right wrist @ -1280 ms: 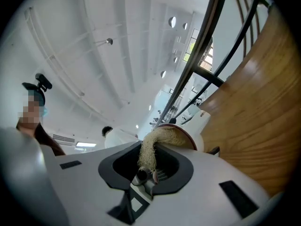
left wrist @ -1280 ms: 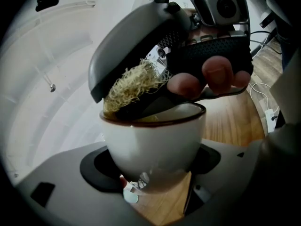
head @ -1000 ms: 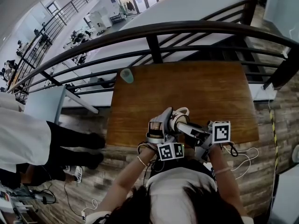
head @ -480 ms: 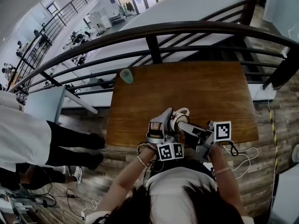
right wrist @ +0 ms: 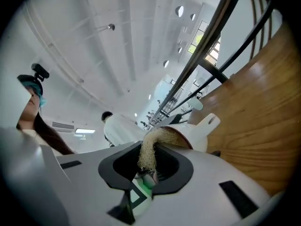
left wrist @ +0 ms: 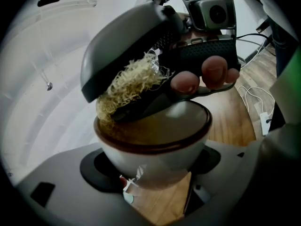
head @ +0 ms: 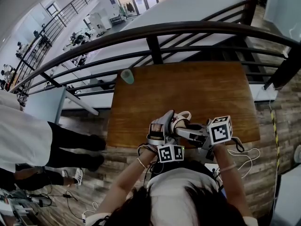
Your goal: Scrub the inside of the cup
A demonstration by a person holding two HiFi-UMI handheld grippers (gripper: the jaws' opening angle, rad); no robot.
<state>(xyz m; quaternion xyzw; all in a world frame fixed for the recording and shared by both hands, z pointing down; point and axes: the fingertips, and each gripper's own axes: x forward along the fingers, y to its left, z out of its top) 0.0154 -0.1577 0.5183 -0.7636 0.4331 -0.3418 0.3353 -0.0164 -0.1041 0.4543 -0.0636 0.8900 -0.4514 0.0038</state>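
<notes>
Your left gripper (left wrist: 153, 171) stands wide, both pads pressed on the white cup (left wrist: 141, 157), which is held tilted just inside the near edge of the table (head: 197, 88). Your right gripper (right wrist: 149, 171) is narrow, pinching a straw-coloured scrubber (right wrist: 148, 157) whose tuft crosses the cup's brown rim (left wrist: 153, 147) at one side. Wood lies bare from the cup to the far edge, save a teal tumbler (head: 127, 76) at the far-left corner, well apart; the dark railing (head: 188, 27) runs just beyond that edge.

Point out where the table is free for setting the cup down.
Free: middle and right of the table, from the tumbler at the far left corner to the right edge. Crowded: near edge, where left gripper holds the cup, right gripper the scrubber.
</notes>
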